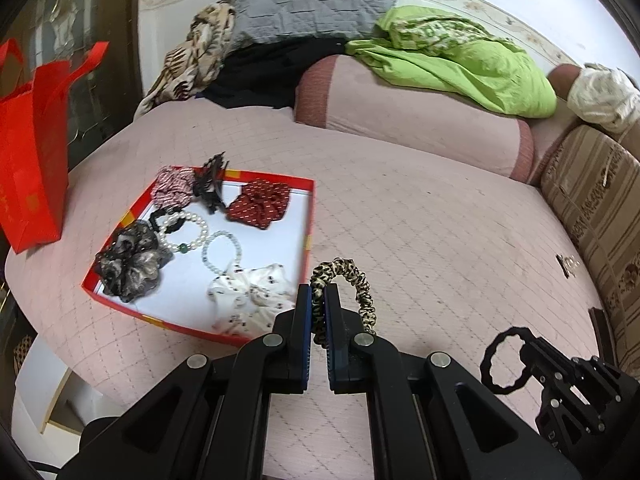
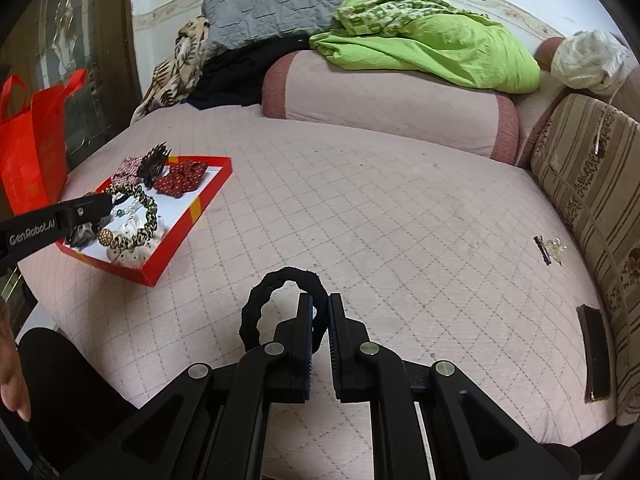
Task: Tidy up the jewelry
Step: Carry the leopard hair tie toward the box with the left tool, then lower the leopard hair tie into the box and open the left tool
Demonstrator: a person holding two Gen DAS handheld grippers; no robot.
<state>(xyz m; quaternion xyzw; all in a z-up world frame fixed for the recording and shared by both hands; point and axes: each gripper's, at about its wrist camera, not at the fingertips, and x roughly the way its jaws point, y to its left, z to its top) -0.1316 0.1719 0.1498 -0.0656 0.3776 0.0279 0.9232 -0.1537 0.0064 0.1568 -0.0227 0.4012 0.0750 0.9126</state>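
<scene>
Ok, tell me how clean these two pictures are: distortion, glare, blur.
Left wrist view: strong fisheye bend, dark corners, the bed bulging; the left tool and its leopard hair tie are sharp; the wall top right is washed out. Right wrist view: same bend; the right tool and black hair tie are crisp; the red box is clear, soft light, faint shadows.

Leopard-print scrunchie [image 1: 352, 280], black hair tie [image 2: 280, 300], red tray [image 1: 308, 216] (white inside), pink quilt [image 1: 420, 220]
</scene>
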